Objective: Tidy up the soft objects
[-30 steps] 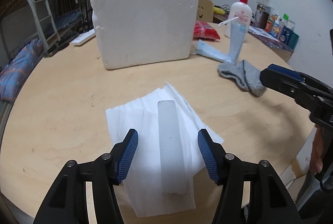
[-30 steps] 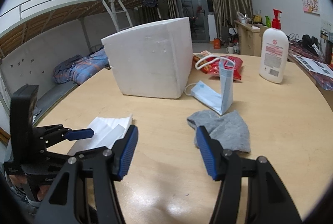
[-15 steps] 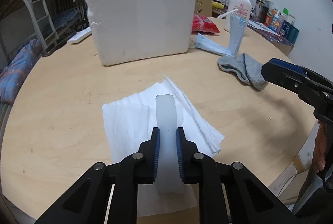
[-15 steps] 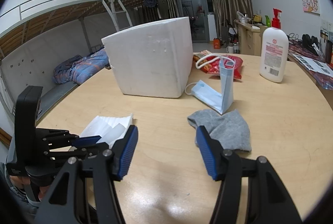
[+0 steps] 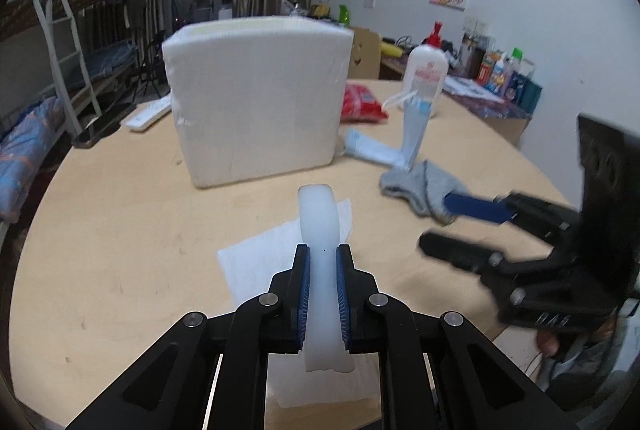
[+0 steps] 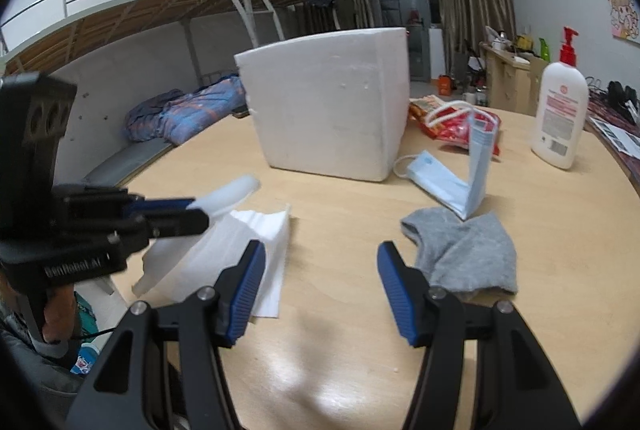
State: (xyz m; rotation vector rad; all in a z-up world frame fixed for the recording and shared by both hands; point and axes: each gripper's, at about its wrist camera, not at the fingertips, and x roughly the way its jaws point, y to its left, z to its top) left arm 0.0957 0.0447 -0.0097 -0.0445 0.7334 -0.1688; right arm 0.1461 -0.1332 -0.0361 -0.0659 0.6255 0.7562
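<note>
My left gripper [image 5: 322,262] is shut on a translucent white soft strip [image 5: 318,214] and holds it lifted above a white tissue sheet [image 5: 264,262]; the strip also shows in the right wrist view [image 6: 230,194], tilted up. My right gripper [image 6: 322,266] is open and empty over the wooden table, with a grey sock [image 6: 468,254] just right of it and the tissue [image 6: 248,242] to its left. A folded blue face mask [image 6: 460,174] stands behind the sock. The sock [image 5: 424,186] and the mask [image 5: 400,142] also show in the left wrist view.
A big white foam box [image 5: 256,102] stands at mid-table. A red snack bag [image 5: 360,104] and a white pump bottle [image 6: 560,114] are behind it to the right. A remote [image 5: 148,114] lies far left. The round table [image 6: 560,270] ends near both grippers.
My left gripper closed on the white strip and lifted it off the tissue. My right gripper stayed open and moved forward, closer to the sock.
</note>
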